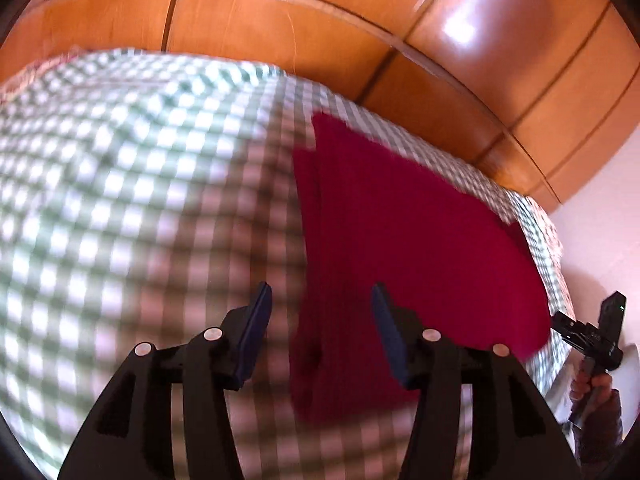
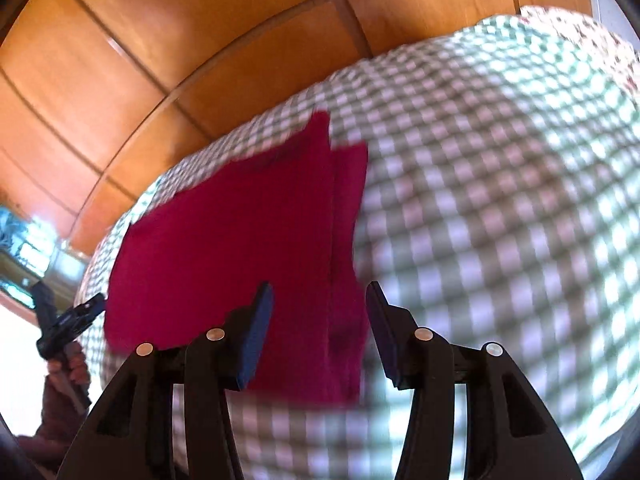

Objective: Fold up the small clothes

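Observation:
A dark red garment (image 1: 408,232) lies flat on the green-and-white checked bedcover (image 1: 120,184), with a narrow strip lapping along one long side. My left gripper (image 1: 320,312) hovers open over the garment's near left corner, nothing pinched between its blue pads (image 1: 256,328). In the right wrist view the same garment (image 2: 240,240) spreads to the left. My right gripper (image 2: 320,312) stands open above its near right corner, jaws apart and empty. Each gripper shows in the other's view, held by a hand: the right gripper (image 1: 588,332) and the left gripper (image 2: 68,320). Both views are blurred.
A glossy wooden wardrobe (image 1: 320,20) runs along the far side of the bed. A white wall (image 1: 600,200) stands past the bed's right end. Floral fabric (image 2: 580,36) lies at the bed's far right edge. The checked bedcover (image 2: 500,200) stretches wide beside the garment.

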The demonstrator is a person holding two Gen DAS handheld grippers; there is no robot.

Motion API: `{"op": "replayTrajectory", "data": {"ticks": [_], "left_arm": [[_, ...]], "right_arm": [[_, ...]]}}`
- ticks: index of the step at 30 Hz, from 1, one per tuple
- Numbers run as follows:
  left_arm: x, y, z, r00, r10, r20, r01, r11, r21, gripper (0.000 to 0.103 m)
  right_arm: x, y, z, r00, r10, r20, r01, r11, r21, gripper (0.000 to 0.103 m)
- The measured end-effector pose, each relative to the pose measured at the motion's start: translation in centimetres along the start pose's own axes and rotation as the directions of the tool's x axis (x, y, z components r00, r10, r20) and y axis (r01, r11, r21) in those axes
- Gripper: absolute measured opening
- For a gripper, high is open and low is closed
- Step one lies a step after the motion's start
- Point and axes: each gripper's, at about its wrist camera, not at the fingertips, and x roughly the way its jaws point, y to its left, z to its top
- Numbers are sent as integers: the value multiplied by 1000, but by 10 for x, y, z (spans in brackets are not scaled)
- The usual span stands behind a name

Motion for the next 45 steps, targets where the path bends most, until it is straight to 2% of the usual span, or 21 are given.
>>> {"op": "replayTrajectory", "data": {"ticks": [3, 5, 6, 7, 9, 10, 13, 18, 21, 23, 25, 28, 32, 33, 34, 35, 36, 38, 41, 43, 45], "left_arm": [[-3, -2, -29, 999, -47, -21, 47, 999, -5, 51], [1, -3, -38, 999, -45, -30, 45, 999, -11, 50], [4, -3, -41, 999, -31, -27, 31, 999, -12, 44], [6, -4, -41, 999, -24, -26, 24, 1000, -10, 30], [7, -5, -39, 1000, -1, -22, 1, 1000, 1, 15], [5, -6, -40, 1000, 3, -20, -3, 1000, 6, 11], [-5, -9, -45, 1000, 6, -20, -6, 999, 38, 7], [-30, -10, -78, 997, -38, -67, 40, 998, 37, 6], [-41, -7, -104, 992, -58, -108, 61, 998, 21, 7], [-48, -6, -109, 994, -34, -102, 36, 999, 12, 15], [-54, -4, -101, 998, -14, -63, 14, 1000, -1, 18], [-57, -10, -75, 999, 32, 10, -32, 999, 34, 19], [-47, -39, -32, 994, 60, 90, -72, 988, 135, 22], [-41, -49, -21, 992, 68, 108, -87, 980, 178, 29], [-34, -58, -12, 990, 78, 118, -102, 972, 210, 38], [-28, -64, -4, 989, 83, 124, -110, 966, 233, 41], [-17, -72, 8, 990, 79, 121, -107, 961, 254, 44], [4, -81, 27, 993, 74, 96, -98, 955, 279, 46], [34, -99, 39, 994, 86, 72, -105, 939, 327, 48], [56, -107, 44, 993, 109, 41, -116, 924, 365, 48], [80, -110, 45, 990, 140, 8, -133, 914, 384, 47]], "right_arm": [[2, 4, -28, 999, 3, -35, -3, 1000, -11, 48], [12, 4, -39, 999, -20, -48, 19, 1000, -7, 46], [16, 4, -41, 998, -43, -44, 43, 999, -11, 37], [19, 2, -39, 997, -60, -41, 59, 998, -13, 31], [20, 2, -36, 997, -74, -35, 73, 997, -12, 16], [17, 5, -34, 996, -79, -30, 78, 997, -26, 14], [-2, 13, -33, 997, -79, -5, 79, 992, -96, 10], [-24, 15, -51, 994, -98, -44, 89, 980, -180, 10], [-32, 5, -73, 990, -104, -100, 85, 981, -172, 10], [-33, -1, -81, 987, -100, -127, 80, 984, -158, 10], [-36, -1, -76, 989, -93, -112, 77, 987, -142, 12], [-43, 7, -51, 995, -100, -25, 95, 985, -141, 31], [-30, 35, -11, 994, -95, 62, 106, 970, -220, 33], [-20, 49, 0, 992, -95, 77, 112, 960, -256, 34], [-10, 60, 9, 991, -98, 87, 119, 951, -287, 39], [-2, 68, 14, 990, -103, 93, 127, 943, -306, 57], [12, 81, 23, 990, -104, 97, 131, 932, -338, 67], [32, 95, 34, 991, -102, 81, 126, 915, -383, 67], [72, 118, 49, 985, -163, 58, 170, 854, -491, 67], [95, 124, 55, 980, -199, 24, 182, 831, -526, 65], [113, 125, 58, 971, -238, -16, 191, 813, -550, 43]]}}
